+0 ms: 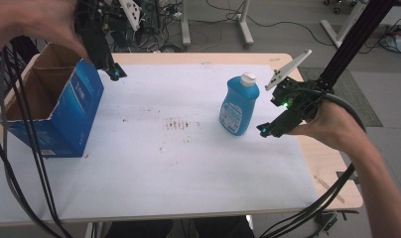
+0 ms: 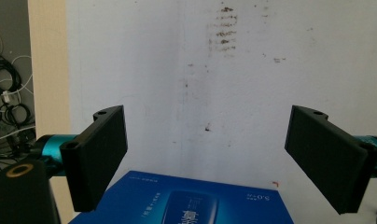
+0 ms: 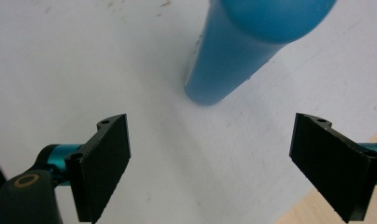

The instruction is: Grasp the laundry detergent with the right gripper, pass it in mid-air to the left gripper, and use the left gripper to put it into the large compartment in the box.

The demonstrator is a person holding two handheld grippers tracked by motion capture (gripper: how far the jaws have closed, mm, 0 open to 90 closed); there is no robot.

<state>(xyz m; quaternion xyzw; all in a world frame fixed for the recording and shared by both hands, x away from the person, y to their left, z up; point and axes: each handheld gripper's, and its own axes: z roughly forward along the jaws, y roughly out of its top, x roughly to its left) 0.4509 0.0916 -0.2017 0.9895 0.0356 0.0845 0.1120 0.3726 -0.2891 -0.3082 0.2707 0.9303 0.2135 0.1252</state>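
Note:
A blue bottle with a white cap stands upright on the white mat, right of centre. My right gripper hovers just to its right, jaws spread wide and holding nothing. In the right gripper view the bottle stands ahead of the open right gripper, apart from both jaws. An open blue cardboard box sits at the left edge. My left gripper hangs above the box's far right corner. In the left gripper view that left gripper is open over the box's blue face.
Brown stains mark the mat's middle. The wooden table edge shows along the right side. Cables trail from the left gripper across the box and down the left. Desk legs and wiring stand on the floor beyond the table.

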